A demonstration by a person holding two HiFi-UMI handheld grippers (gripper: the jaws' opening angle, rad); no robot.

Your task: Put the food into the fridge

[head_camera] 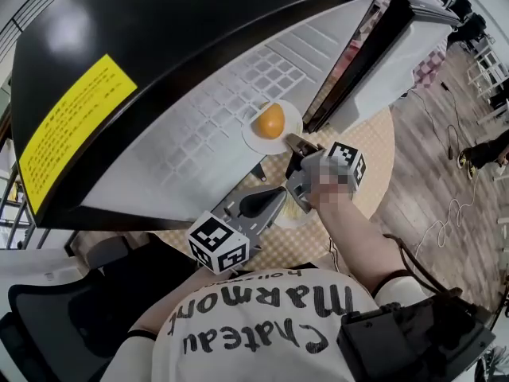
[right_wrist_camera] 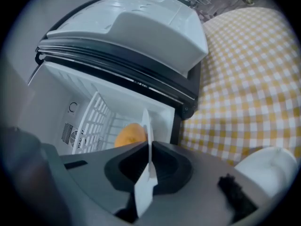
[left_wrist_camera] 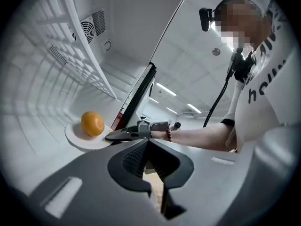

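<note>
An orange (head_camera: 270, 121) lies on a small white plate (head_camera: 253, 140) at the mouth of the open fridge (head_camera: 199, 142). My right gripper (head_camera: 296, 144) is shut on the plate's near rim and holds it level, just inside the white interior. In the right gripper view the plate (right_wrist_camera: 149, 140) stands edge-on between the jaws of the right gripper (right_wrist_camera: 149, 149), with the orange (right_wrist_camera: 129, 134) behind it. My left gripper (head_camera: 278, 191) hangs lower, over the table, jaws together with nothing in them. In the left gripper view, the orange (left_wrist_camera: 92, 123) and plate (left_wrist_camera: 77, 138) lie beyond the left gripper (left_wrist_camera: 148, 139).
The fridge door (head_camera: 398, 46) stands open at the right. A white wire shelf (right_wrist_camera: 94, 121) stands inside the fridge. The fridge rests on a table with a yellow checked cloth (right_wrist_camera: 244, 79). A white dish (right_wrist_camera: 265, 168) lies on the cloth near my left gripper.
</note>
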